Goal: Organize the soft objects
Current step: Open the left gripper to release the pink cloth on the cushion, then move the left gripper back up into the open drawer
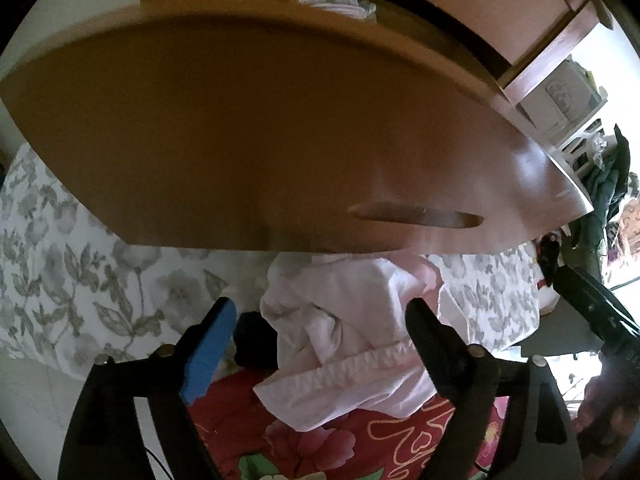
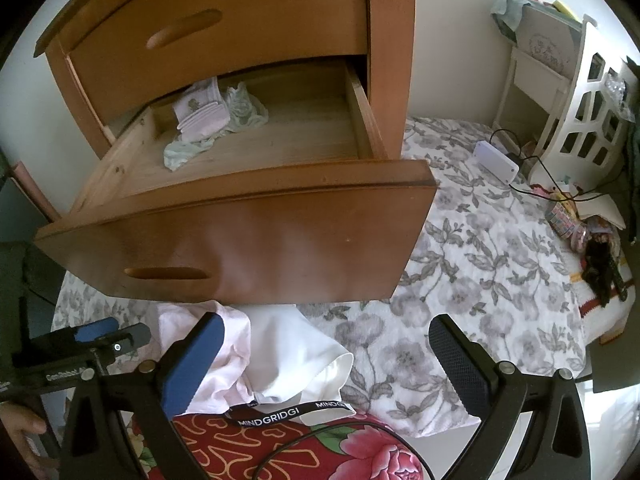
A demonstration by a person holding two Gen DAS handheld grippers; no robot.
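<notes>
A pale pink garment (image 1: 352, 344) lies on the bed below the pulled-out wooden drawer (image 1: 256, 136). My left gripper (image 1: 320, 344) is open with its fingers on either side of the garment, not closed on it. In the right wrist view the pink garment (image 2: 216, 364) lies beside a white garment (image 2: 288, 356) under the drawer front (image 2: 248, 240). My right gripper (image 2: 324, 364) is open and empty above them. Folded pink cloths (image 2: 202, 114) and a pale green cloth (image 2: 240, 114) lie inside the drawer.
A grey floral bedspread (image 2: 480, 260) covers the bed, with a red floral blanket (image 2: 280, 452) at the near edge. A black lanyard (image 2: 288, 414) and cable lie on it. A white box (image 2: 496, 160), white headboard (image 2: 588, 120) and small items sit far right.
</notes>
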